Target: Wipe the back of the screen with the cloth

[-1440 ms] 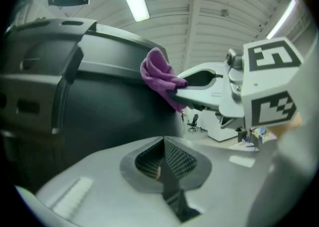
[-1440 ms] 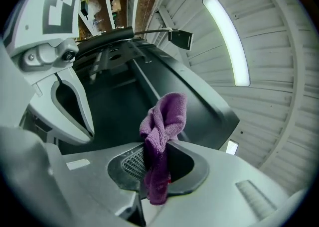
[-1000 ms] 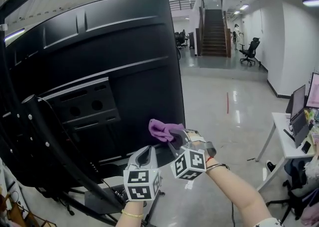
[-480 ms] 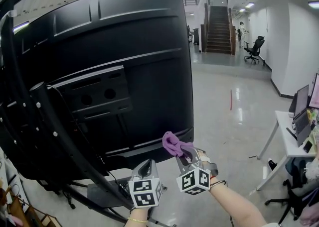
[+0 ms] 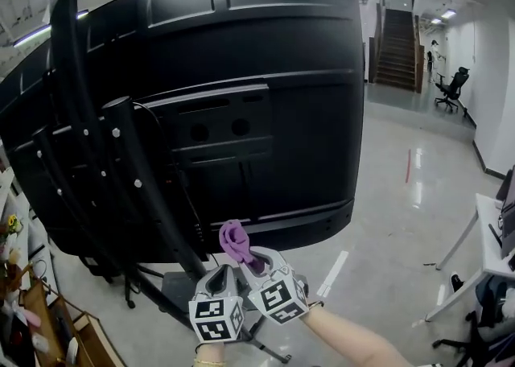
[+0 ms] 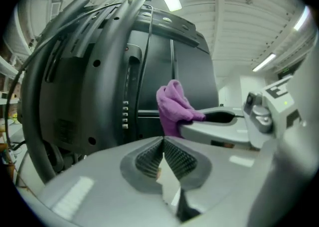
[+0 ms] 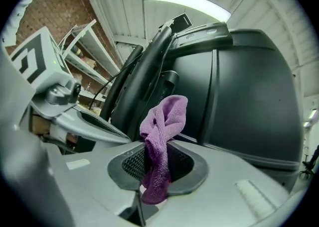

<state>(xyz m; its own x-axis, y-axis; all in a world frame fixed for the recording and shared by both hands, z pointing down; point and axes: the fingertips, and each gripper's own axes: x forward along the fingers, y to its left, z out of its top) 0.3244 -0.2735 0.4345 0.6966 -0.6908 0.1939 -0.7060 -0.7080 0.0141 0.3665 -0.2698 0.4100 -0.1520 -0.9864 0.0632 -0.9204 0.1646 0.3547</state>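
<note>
Closest in, the left gripper has its ribbed jaws pressed together on nothing. It rides low beside its partner, probably just kept out of the way, since wiping needs only one tool. Just to its right, the right gripper pinches the purple cloth by its lower part, so that a bunched wad stands up beyond the jaw tips. That grip looks deliberate: the soft wad, not hard plastic, would meet the panel first.

In the head view the cloth sits just below the bottom edge of the back of the screen, near the middle. Whether it touches the casing I cannot tell. Both grippers point up and forward toward that edge, which suggests the wipe is about to start there or has barely begun.

The black panel leans over the person and fills most of the view. Black stand arms studded with bolts cross its left half. They would likely snag a cloth, so the clear right half seems the easier ground. Farther off, the glossy floor runs to a staircase and an office chair.
</note>
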